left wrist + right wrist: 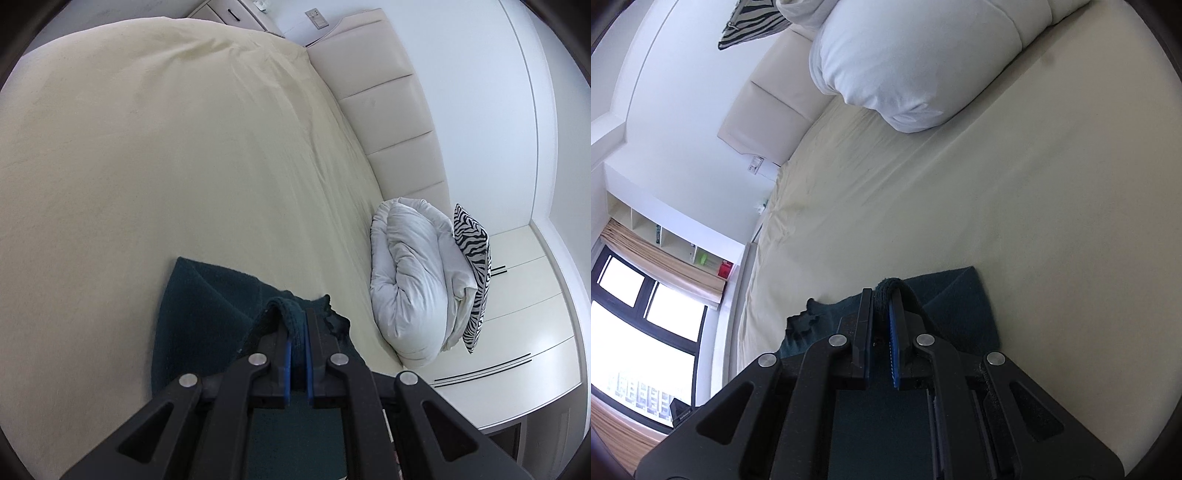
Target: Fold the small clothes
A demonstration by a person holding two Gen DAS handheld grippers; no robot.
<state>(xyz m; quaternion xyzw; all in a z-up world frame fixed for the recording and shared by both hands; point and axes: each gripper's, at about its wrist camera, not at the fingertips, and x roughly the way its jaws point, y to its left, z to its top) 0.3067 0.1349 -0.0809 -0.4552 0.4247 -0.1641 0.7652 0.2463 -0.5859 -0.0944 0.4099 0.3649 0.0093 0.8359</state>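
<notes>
Left wrist view showed your left gripper point(297, 321) closed down on a bunched hem of the dark teal cloth point(199, 314), the fold pinched between its blue pads. Your right gripper point(882, 306) likewise had its jaws nearly together, clamped on a thick rolled edge of the same cloth, whose rest lay spread on the cream bedsheet point(166, 166) below both tools. Beyond the cloth you had a rolled white duvet point(413, 280) sitting on the sheet near the padded headboard point(376, 85), well apart from the cloth. A zebra-print cushion point(474, 273) leaned against the duvet's far side. Off the bed's edge, the right wrist view caught a window point(646, 325) and open shelves point(676, 240).
</notes>
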